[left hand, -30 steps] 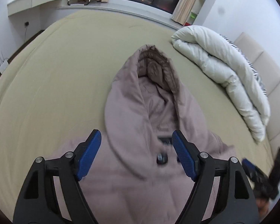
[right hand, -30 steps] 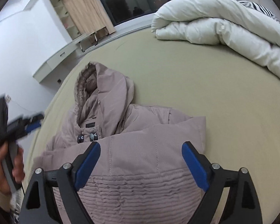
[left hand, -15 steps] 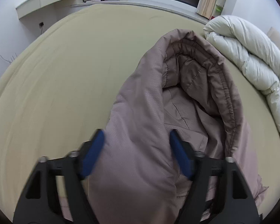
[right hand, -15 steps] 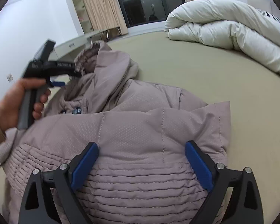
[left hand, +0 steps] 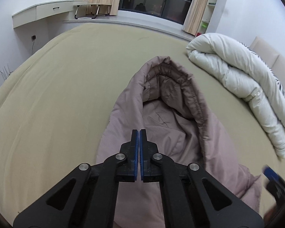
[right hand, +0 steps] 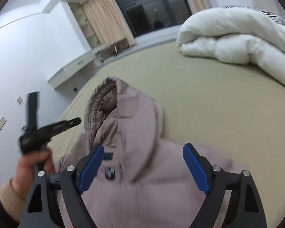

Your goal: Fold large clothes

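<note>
The mauve hooded puffer coat (left hand: 161, 125) lay spread on the tan bed (left hand: 57, 95). The left gripper (left hand: 138, 133) had just clenched on nothing; the right gripper (right hand: 142, 163) hovered open, narrowing slightly. Without a re-grasp, any fold could slip and bunch the hood (right hand: 123, 104)
</note>
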`<state>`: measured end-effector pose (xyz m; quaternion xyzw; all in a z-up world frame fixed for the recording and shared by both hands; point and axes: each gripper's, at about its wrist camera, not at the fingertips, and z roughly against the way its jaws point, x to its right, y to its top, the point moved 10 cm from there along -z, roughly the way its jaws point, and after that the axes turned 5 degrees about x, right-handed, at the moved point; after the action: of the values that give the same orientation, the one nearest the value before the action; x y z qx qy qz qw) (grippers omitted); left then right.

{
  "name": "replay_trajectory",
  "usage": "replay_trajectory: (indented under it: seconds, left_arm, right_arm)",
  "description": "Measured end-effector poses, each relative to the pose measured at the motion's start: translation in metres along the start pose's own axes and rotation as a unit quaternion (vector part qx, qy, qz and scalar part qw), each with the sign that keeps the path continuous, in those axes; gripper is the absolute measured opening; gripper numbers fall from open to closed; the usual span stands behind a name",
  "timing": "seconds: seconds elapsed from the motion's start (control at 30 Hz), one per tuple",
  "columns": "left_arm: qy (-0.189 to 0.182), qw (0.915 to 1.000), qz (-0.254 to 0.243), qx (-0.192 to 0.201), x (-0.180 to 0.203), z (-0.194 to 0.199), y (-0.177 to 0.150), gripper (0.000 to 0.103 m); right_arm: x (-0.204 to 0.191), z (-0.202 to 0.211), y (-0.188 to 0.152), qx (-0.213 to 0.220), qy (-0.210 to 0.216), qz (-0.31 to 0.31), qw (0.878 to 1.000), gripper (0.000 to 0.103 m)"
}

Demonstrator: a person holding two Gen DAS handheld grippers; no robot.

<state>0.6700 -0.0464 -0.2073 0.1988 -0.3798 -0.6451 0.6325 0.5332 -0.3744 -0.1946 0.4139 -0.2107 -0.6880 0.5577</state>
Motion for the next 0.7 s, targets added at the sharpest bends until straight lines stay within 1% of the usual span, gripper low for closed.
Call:
replay_trajectory:
  seconds: [0.03, 0.07, 0.13, 0.2, 0.23, 0.3, 0.37, 0.4, 0.43, 0.47, 0.5, 0.53, 0.57, 0.6, 0.63, 0.67, 0.7]
  left_arm:
    - [-0.001, 1.0000, -0.004, 0.001, 0.001, 0.014, -0.003, 0.000]
    - [0.001, 1.0000, -0.008, 0.001, 0.000, 0.016, -0.003, 0.000]
    - [0.001, 1.0000, 0.009, -0.004, -0.003, 0.010, -0.003, 0.000]
    - [-0.004, 0.9995, 0.028, -0.014, -0.009, 0.005, -0.004, 0.000]
    - [-0.010, 0.9994, 0.032, -0.006, -0.008, 0.001, 0.001, 0.000]
    - [-0.018, 0.9996, 0.017, 0.009, -0.001, -0.003, 0.010, 0.001]
    - [-0.023, 0.9997, 0.003, -0.001, 0.004, -0.010, 0.013, 0.003]
    - [-0.018, 0.9998, 0.007, -0.006, 0.002, -0.014, 0.014, 0.003]
    - [-0.015, 0.9998, 0.014, -0.008, 0.000, -0.016, 0.014, 0.004]
    - [-0.017, 0.9996, 0.020, -0.011, -0.002, -0.019, 0.014, 0.004]
    - [-0.015, 0.9995, 0.024, -0.013, -0.003, -0.022, 0.015, 0.004]
    - [-0.008, 0.9996, 0.022, -0.013, -0.004, -0.027, 0.015, 0.006]
    - [0.000, 0.9997, 0.017, -0.016, -0.004, -0.032, 0.014, 0.009]
    - [0.005, 0.9997, 0.015, -0.017, -0.003, -0.035, 0.014, 0.011]
    - [0.007, 0.9997, 0.015, -0.017, -0.003, -0.039, 0.014, 0.018]
    - [0.008, 0.9997, 0.018, -0.016, -0.003, -0.041, 0.015, 0.032]
    - [0.013, 0.9996, 0.020, -0.014, -0.003, -0.043, 0.015, 0.046]
  right_arm:
    - [-0.002, -0.022, 0.009, -0.014, -0.012, 0.000, 1.000, 0.087]
    - [-0.006, -0.041, 0.016, -0.026, -0.016, 0.002, 1.000, 0.087]
    - [-0.019, -0.073, 0.025, -0.047, -0.031, 0.019, 0.998, 0.086]
    - [-0.034, -0.093, 0.034, -0.045, -0.038, 0.040, 0.997, 0.086]
    - [-0.040, -0.106, 0.036, -0.049, -0.048, 0.049, 0.996, 0.086]
    - [-0.041, -0.128, 0.034, -0.067, -0.070, 0.062, 0.993, 0.086]
    - [-0.037, -0.148, 0.031, -0.082, -0.094, 0.076, 0.989, 0.086]
    - [-0.031, -0.159, 0.029, -0.091, -0.109, 0.076, 0.987, 0.079]
    - [-0.027, -0.165, 0.028, -0.097, -0.115, 0.069, 0.986, 0.070]
    - [-0.021, -0.170, 0.027, -0.102, -0.115, 0.054, 0.987, 0.055]
    - [-0.018, -0.170, 0.027, -0.097, -0.104, 0.032, 0.989, 0.045]
    - [-0.016, -0.166, 0.026, -0.086, -0.093, 0.019, 0.992, 0.038]
    - [-0.016, -0.162, 0.025, -0.072, -0.087, 0.019, 0.993, 0.029]
    - [-0.017, -0.154, 0.025, -0.044, -0.080, 0.021, 0.996, 0.021]
    - [-0.018, -0.149, 0.023, -0.024, -0.071, 0.014, 0.997, 0.021]
    - [-0.016, -0.143, 0.017, -0.001, -0.046, -0.008, 0.999, 0.020]
    - [-0.012, -0.142, 0.011, 0.006, -0.031, -0.029, 0.999, 0.017]
